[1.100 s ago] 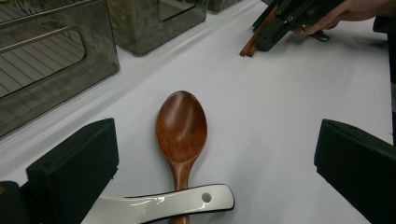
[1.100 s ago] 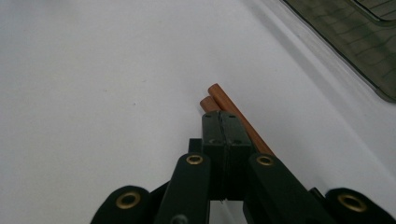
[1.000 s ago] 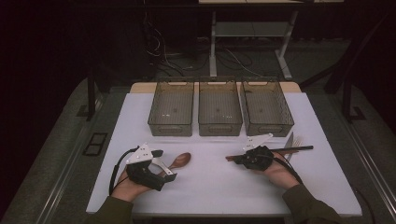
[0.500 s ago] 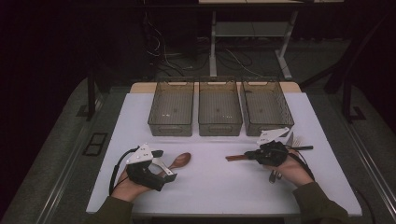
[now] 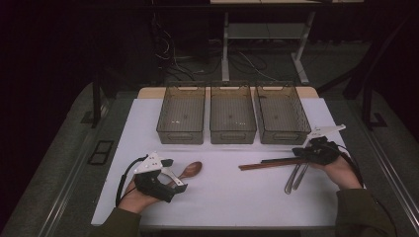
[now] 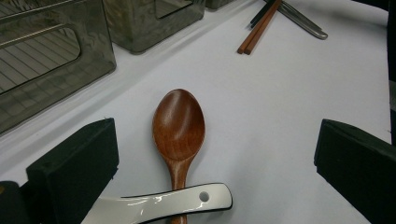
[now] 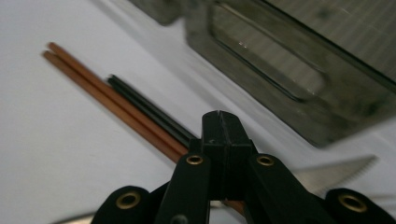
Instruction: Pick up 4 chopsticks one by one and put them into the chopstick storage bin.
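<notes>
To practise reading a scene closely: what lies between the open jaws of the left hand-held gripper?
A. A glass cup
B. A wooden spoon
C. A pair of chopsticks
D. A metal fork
B: in the left gripper view the wooden spoon lies on the table between the wide-apart jaws of the left hand-held gripper.

The brown oval-bowled wooden spoon (image 6: 178,126) shows a smooth, satin-polished grain. The white spoon handle with black edging (image 6: 163,206) lying across it looks glazed and glossy, like ceramic. The reddish-brown wooden chopsticks (image 7: 112,103) are smooth and matt. The silver metal utensils (image 5: 295,177) are shiny. The three smoky translucent plastic bins (image 5: 232,114) appear hard and glossy. The white table surface (image 5: 232,192) is matt and smooth. The black jaw pads (image 6: 77,163) look matt, rubbery.
</notes>
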A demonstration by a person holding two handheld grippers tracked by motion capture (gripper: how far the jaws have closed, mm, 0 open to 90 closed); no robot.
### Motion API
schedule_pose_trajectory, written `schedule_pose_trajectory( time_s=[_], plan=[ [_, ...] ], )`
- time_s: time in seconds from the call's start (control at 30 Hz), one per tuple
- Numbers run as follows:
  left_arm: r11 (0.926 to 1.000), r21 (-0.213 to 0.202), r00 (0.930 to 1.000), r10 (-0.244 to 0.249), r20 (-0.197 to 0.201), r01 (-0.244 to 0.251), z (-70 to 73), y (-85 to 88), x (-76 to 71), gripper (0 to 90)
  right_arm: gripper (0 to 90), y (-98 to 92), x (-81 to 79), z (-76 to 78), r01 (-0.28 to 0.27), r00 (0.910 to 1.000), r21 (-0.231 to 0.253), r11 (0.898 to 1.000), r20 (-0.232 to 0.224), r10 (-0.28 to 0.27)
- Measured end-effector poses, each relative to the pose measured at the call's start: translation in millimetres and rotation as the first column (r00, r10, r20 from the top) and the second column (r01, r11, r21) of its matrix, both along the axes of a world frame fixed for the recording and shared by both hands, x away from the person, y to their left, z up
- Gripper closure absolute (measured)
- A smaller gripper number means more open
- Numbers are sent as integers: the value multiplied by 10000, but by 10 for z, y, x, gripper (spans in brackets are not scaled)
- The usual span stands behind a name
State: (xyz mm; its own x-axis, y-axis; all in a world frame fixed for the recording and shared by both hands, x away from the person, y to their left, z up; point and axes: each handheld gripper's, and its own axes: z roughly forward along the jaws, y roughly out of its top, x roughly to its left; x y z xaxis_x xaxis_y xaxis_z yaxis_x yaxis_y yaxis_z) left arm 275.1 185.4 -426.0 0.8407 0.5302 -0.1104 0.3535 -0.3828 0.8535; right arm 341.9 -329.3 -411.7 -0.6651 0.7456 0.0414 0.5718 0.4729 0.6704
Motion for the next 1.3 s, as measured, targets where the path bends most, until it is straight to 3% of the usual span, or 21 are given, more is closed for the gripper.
schedule_pose_trajectory(
  time_s=[0.3, 0.87, 1.3],
  plan=[
    [10000, -3, 10000, 2, -3, -2, -4, -1, 4, 0, 893, -360, 128, -103, 1164, 9921, -640, 9911, -389, -1190],
    [10000, 8, 10000, -35, 1, 35, -6, -6, 2, 0, 893, -404, 233, -250, 1347, 9870, -1158, 9841, -726, -1436],
    [10000, 3, 10000, -59, -8, 59, -5, -4, 2, 0, 893, -397, 197, -245, 1194, 9880, -1152, 9861, -843, -1294]
  ],
)
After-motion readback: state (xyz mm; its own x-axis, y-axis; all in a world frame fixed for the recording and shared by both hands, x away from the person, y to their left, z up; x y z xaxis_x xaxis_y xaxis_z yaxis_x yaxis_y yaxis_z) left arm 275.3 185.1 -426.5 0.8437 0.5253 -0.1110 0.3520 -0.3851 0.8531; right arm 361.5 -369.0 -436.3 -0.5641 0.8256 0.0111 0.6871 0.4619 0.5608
